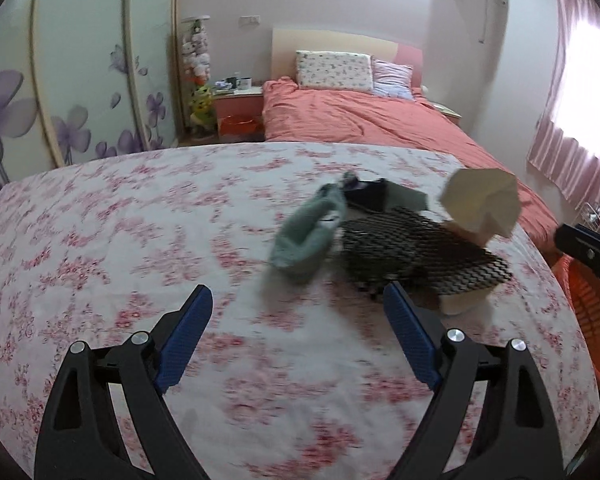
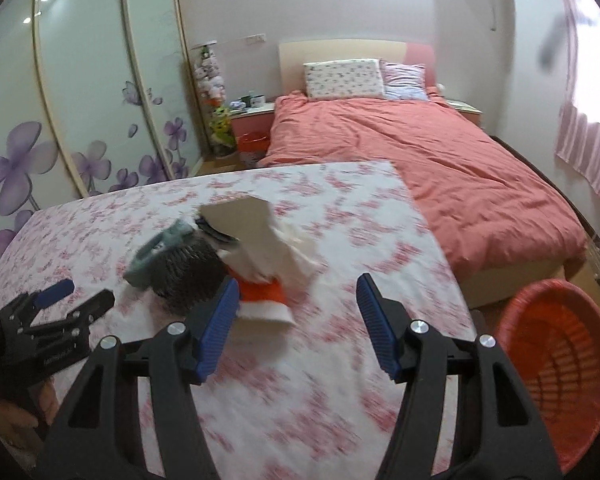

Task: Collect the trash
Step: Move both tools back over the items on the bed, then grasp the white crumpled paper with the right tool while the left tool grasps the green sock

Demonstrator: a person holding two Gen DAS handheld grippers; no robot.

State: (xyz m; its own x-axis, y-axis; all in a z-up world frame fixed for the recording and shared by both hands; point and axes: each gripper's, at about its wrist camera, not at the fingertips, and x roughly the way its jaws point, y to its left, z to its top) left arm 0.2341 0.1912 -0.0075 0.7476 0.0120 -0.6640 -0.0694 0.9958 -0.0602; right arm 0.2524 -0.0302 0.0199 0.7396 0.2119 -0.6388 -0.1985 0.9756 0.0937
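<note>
A pile of trash lies on the floral tablecloth: a grey-green pouch, a black mesh wrap, a dark packet and a beige crumpled carton. In the right wrist view the carton stands over an orange-and-white wrapper, beside the mesh wrap and the pouch. My left gripper is open and empty, just short of the pile. My right gripper is open and empty, close to the orange wrapper. An orange basket stands on the floor at the right.
A bed with a coral duvet lies beyond the table. A wardrobe with purple flowers fills the left wall. A pink nightstand stands by the bed. The orange basket shows at the table's right edge.
</note>
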